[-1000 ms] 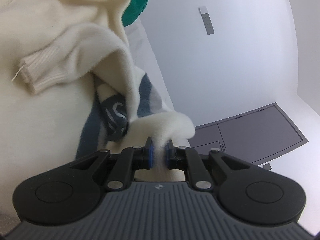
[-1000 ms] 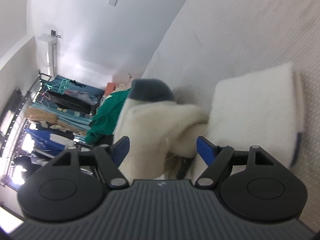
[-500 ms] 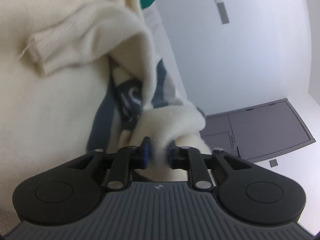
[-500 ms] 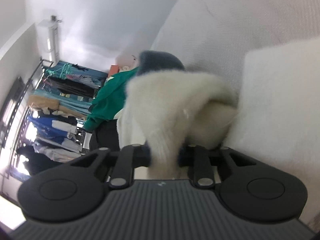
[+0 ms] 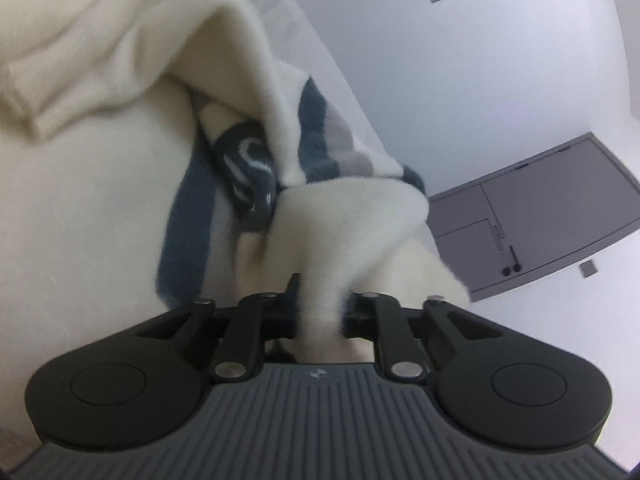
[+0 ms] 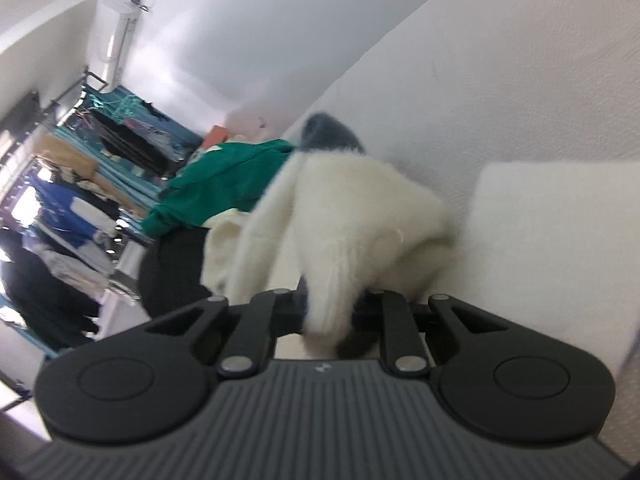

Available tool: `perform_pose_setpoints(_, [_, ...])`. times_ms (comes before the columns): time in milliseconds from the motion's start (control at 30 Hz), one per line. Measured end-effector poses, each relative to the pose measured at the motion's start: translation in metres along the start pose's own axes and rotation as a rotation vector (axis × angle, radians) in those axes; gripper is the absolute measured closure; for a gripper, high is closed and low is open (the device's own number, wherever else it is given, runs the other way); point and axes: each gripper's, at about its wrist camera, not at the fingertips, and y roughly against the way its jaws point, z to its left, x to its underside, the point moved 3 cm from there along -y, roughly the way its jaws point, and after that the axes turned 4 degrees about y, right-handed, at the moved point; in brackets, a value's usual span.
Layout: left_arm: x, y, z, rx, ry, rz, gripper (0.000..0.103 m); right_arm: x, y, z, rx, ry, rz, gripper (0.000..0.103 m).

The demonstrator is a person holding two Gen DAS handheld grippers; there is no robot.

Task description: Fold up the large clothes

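Both jaw sets had just closed; my left gripper (image 5: 320, 312) and right gripper (image 6: 330, 312) clamped the cream sweater (image 6: 352, 216). Grasp step done; next, lift evenly.

The fluffy cream knitted sweater with blue-grey stripes (image 6: 360, 216) lies on the white textured bed (image 6: 520, 80); the crumpled green garment (image 6: 224, 184) lies behind the sweater.

Bright diffuse indoor light, soft shadows, motion blur, fisheye-curved edges
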Motion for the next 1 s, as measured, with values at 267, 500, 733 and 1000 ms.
perform_pose_setpoints(267, [0.009, 0.029, -0.052, 0.118, -0.045, -0.099, 0.088, -0.014, 0.040, 0.015, 0.015, 0.020, -0.061, 0.088])
perform_pose_setpoints(500, [-0.014, 0.081, -0.140, 0.228, -0.104, -0.188, 0.088, -0.076, 0.098, 0.086, -0.066, 0.115, -0.157, 0.089])
perform_pose_setpoints(733, [-0.056, 0.173, -0.250, 0.273, -0.265, -0.302, 0.088, -0.144, 0.159, 0.213, -0.159, 0.315, -0.276, 0.089])
perform_pose_setpoints(1000, [-0.063, 0.282, -0.357, 0.354, -0.454, -0.416, 0.088, -0.180, 0.250, 0.335, -0.251, 0.521, -0.416, 0.089])
